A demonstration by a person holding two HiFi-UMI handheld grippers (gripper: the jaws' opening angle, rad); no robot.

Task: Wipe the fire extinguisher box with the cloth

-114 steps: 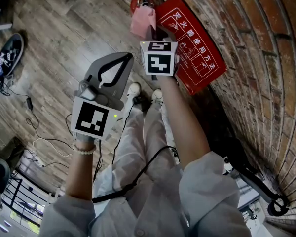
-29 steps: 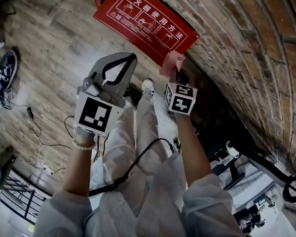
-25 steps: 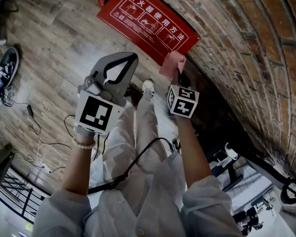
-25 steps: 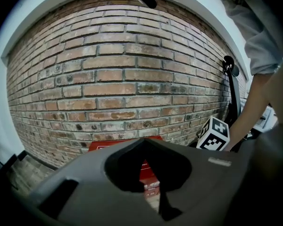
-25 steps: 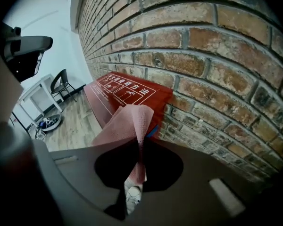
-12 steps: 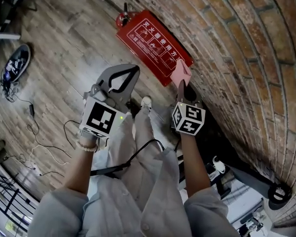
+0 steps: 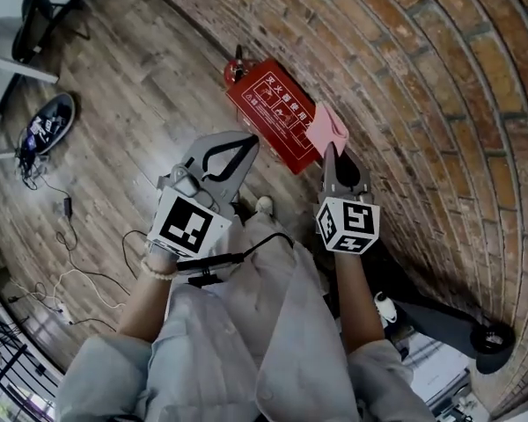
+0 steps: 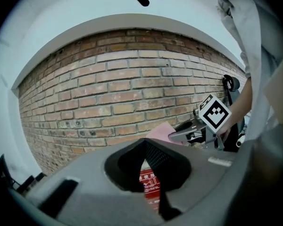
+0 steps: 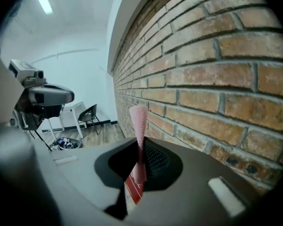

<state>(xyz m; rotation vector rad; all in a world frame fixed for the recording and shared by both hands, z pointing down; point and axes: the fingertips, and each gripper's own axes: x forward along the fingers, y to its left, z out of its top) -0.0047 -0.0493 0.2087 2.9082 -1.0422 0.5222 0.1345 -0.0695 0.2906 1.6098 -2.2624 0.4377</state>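
Overhead, the brick wall [image 7: 440, 77] is filling the right side of the head view and the plank floor [image 7: 132, 86] the left. The red fire extinguisher box [image 7: 277, 117] is lying flat on the floor at the foot of the wall. Its printed lid is too small to read, and each gripper view is showing only a sliver of it through the jaw opening. A dark scooter [image 7: 449, 323] is lying along the wall on the near side of the box, and the frame edge is cutting it off. The red extinguisher [image 7: 238, 67] is standing at the far end of the box. Well to the box's left, a round dark object [image 7: 44, 126] with trailing cables is resting on the floor.

The left gripper [image 7: 245, 141] is hovering just beside the box's near left corner. Its jaws are meeting at the tips and holding nothing. The right gripper [image 7: 328, 150] is clamping the pink cloth [image 7: 327, 128], which is sticking up past the jaw tips. The cloth is overlapping the wall-side edge of the box at its near end, and whether it is touching the lid cannot be told.

Compared with half a second ago, the box is appearing smaller and higher in the head view. Some seconds earlier the cloth was at the extinguisher end of the box.
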